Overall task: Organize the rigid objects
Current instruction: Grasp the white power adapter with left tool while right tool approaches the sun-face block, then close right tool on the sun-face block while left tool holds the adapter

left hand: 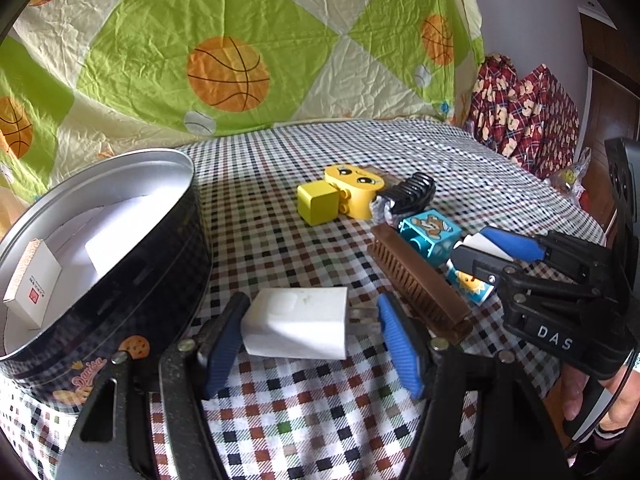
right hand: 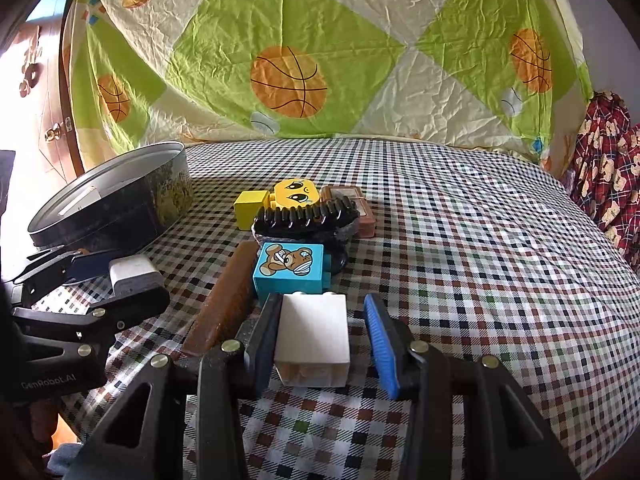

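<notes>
The left gripper (left hand: pixel 310 330) pinches the white charger (left hand: pixel 296 322) end to end at lower centre, beside the round tin (left hand: pixel 120 280) at left. The right gripper (right hand: pixel 320 344) brackets the white block (right hand: pixel 312 340) at lower centre: the left finger touches it, the right finger stands clear.

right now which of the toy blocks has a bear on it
The blue block, showing a bandaged bear; the yellow blocks and the white block show none.

Both wrist cameras look close and slightly downward along their tongs, sharing the toy pile (left hand: pixel 400 216) and tin (right hand: pixel 120 200).
</notes>
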A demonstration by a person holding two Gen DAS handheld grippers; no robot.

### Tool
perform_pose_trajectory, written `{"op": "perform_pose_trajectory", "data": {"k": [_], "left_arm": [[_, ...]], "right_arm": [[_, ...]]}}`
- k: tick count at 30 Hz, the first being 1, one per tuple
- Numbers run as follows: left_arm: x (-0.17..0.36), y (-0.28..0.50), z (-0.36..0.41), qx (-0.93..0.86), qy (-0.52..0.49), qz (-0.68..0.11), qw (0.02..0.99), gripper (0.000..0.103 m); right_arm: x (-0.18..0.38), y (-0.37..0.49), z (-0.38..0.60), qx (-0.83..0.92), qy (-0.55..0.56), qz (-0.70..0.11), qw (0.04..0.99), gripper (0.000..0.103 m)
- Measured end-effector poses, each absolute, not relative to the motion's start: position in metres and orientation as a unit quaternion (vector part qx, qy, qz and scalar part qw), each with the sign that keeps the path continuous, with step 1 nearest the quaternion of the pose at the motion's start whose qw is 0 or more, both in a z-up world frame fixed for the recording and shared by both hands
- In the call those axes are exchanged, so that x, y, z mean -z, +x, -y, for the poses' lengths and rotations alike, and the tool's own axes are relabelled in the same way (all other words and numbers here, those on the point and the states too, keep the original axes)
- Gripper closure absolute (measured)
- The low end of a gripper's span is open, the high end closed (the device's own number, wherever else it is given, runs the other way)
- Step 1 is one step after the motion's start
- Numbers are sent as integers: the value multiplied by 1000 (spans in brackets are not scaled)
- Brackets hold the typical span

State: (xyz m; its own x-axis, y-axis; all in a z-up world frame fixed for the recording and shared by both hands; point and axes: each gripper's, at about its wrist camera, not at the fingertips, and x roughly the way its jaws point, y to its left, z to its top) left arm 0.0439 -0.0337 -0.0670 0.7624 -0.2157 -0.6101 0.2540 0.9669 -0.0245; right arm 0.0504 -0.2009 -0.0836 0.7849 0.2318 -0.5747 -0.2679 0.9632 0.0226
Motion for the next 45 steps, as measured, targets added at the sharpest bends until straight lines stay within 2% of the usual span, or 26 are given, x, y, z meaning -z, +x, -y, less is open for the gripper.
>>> {"op": "perform_pose_trajectory", "data": {"k": [18, 45], "left_arm": [[60, 31, 28, 108, 17, -264, 958, 37], [58, 19, 23, 99, 5, -227, 969, 37]], "right_arm": [[82, 44, 201, -128, -31, -275, 952, 65], [78, 30, 207, -144, -18, -221, 964, 70]]}}
